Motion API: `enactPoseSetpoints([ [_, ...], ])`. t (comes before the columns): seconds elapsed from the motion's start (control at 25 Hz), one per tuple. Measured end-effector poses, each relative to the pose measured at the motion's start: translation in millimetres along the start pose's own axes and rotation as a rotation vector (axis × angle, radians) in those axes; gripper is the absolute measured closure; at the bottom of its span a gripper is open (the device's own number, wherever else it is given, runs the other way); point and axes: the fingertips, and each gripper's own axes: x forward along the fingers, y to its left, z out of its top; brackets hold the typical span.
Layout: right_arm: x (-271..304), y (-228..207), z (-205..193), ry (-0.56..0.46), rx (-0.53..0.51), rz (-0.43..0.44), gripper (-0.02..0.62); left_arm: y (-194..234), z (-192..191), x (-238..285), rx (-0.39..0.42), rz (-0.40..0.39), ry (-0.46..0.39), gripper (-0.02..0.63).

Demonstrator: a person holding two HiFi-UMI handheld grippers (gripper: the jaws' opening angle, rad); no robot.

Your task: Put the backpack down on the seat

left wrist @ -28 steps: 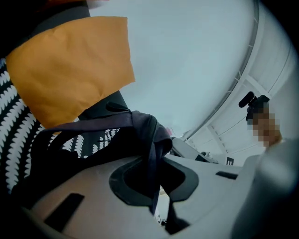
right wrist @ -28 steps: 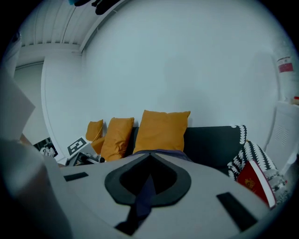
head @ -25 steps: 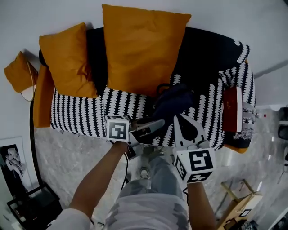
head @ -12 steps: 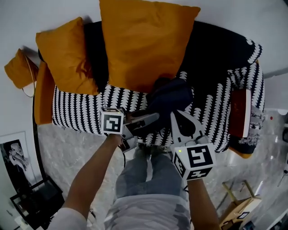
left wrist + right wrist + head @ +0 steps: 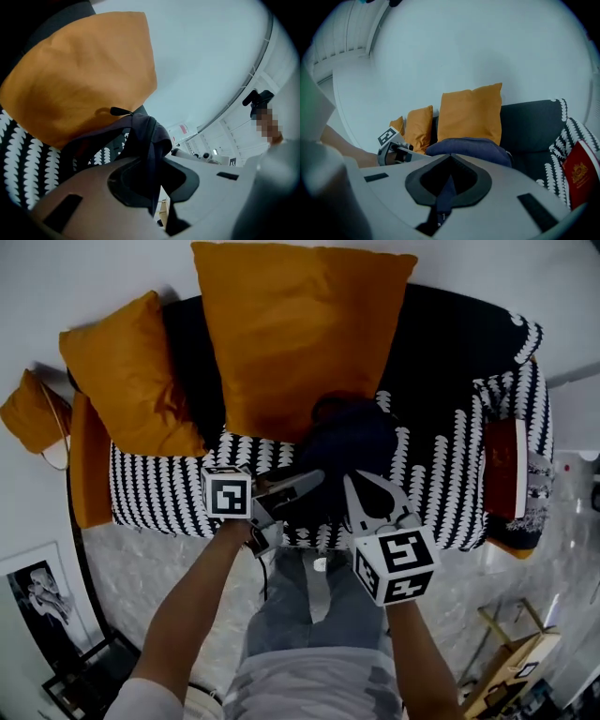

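Both grippers are clamped on the backpack (image 5: 349,442), so neither is nearer than the other. The left gripper (image 5: 312,482) has its jaws shut tight on a fold of dark fabric at the bag's near edge, seen in its own view running between them (image 5: 149,154). The right gripper (image 5: 360,482) pinches a narrow dark strap (image 5: 446,190) that drops down through its jaws.

From the fingers the bag lies forward, toward the backrest, in front of the big cushion (image 5: 291,334) and over the striped seat (image 5: 159,484). Its bulk seems to run across the sofa, judging from the right gripper view (image 5: 468,146). Whether its base already rests on the seat I cannot tell.

The left arm reaches in from the left with its gripper pointing right across the seat's front edge. The right arm is stretched straight ahead, its gripper pointing at the backrest. The tips sit near each other, so lowering calls for both to descend together.
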Motion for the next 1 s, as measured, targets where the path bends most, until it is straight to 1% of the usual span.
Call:
enactPoseSetpoints([
  [0.24, 28.8, 9.8, -3.2, 0.004, 0.062, -0.054, 0.594, 18.7, 16.1, -13.0, 0.019, -0.003, 0.070, 0.572],
  [0.52, 50.2, 12.7, -4.3, -0.008, 0.113, -0.115, 0.594, 44.0, 35.0, -23.4, 0.009, 0.017, 0.086, 0.572],
  [0.8, 68.9, 21.3, -9.4, -0.014, 0.152, -0.160, 0.594, 75.7, 47.3, -38.9, 0.006, 0.069, 0.109, 0.560],
  [0.92, 75.0, 23.0, -13.2, -0.014, 0.165, -0.171, 0.594, 89.2, 53.4, -44.6, 0.011, 0.117, 0.097, 0.551],
  [1.0, 77.0, 24.5, -15.8, -0.014, 0.173, -0.175, 0.594, 97.3, 55.2, -48.7, 0.029, 0.157, 0.102, 0.540],
])
